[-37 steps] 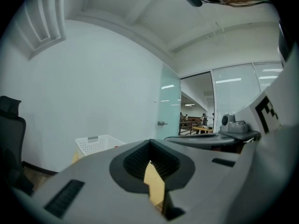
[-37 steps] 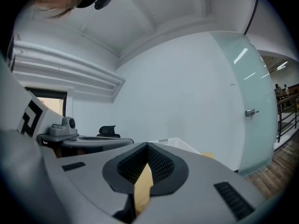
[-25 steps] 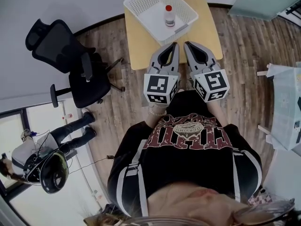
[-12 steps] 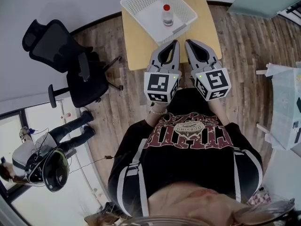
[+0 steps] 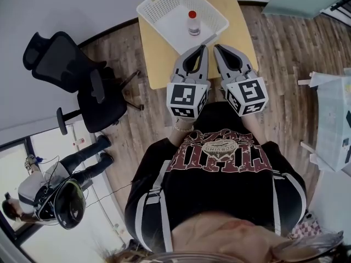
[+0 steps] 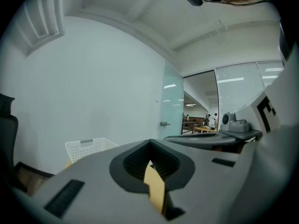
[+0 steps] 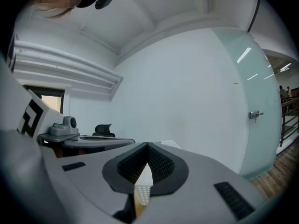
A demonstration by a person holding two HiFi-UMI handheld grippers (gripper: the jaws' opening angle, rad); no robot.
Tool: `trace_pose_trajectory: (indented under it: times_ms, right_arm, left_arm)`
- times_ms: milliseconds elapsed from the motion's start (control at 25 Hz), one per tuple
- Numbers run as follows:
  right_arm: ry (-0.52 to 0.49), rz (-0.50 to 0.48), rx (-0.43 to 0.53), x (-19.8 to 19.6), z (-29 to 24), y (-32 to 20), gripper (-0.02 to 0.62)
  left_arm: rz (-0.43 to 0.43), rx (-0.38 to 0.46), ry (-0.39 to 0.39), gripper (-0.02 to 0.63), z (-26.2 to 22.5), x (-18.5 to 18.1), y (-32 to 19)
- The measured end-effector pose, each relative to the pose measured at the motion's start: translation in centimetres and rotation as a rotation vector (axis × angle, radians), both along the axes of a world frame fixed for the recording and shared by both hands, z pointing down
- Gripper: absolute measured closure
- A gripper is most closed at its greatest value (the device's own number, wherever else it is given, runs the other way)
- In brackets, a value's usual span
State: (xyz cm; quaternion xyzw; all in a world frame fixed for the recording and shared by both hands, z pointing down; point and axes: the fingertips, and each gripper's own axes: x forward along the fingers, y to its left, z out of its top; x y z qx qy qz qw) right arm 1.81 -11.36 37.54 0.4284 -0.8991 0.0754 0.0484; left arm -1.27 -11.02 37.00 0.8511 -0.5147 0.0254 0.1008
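Bottle [image 5: 192, 23] stands upright in the white basket [image 5: 173, 16] at the far end of the yellow worktop [image 5: 159, 64]. Left gripper [image 5: 202, 48] and right gripper [image 5: 216, 47] hang side by side, just apart, over the worktop's near edge and short of the basket. Each has its fingers together at the tips, with nothing between them.
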Motion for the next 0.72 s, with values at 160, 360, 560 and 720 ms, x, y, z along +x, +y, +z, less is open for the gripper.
trace_pose_trajectory:
  times_ms: [160, 360, 560, 720]
  right_arm:
    - [0.002, 0.008, -0.003, -0.4, 0.2, -1.1, 0.578]
    - [0.004, 0.020, -0.006, -0.9, 0.4, -3.0, 0.578]
    - [0.004, 0.036, -0.011, -1.5, 0.8, -4.9, 0.578]
    - [0.008, 0.050, -0.024, -1.9, 1.5, -6.5, 0.578]
  left_arm:
    - [0.008, -0.003, 0.001, 0.560, 0.2, -0.4, -1.2]
    - [0.021, -0.014, 0.001, 0.560, 0.6, -0.8, -3.1]
    - [0.032, -0.018, -0.003, 0.560, 0.9, -1.5, -5.0]
    - [0.039, -0.027, -0.005, 0.560, 1.4, -2.2, -6.5]
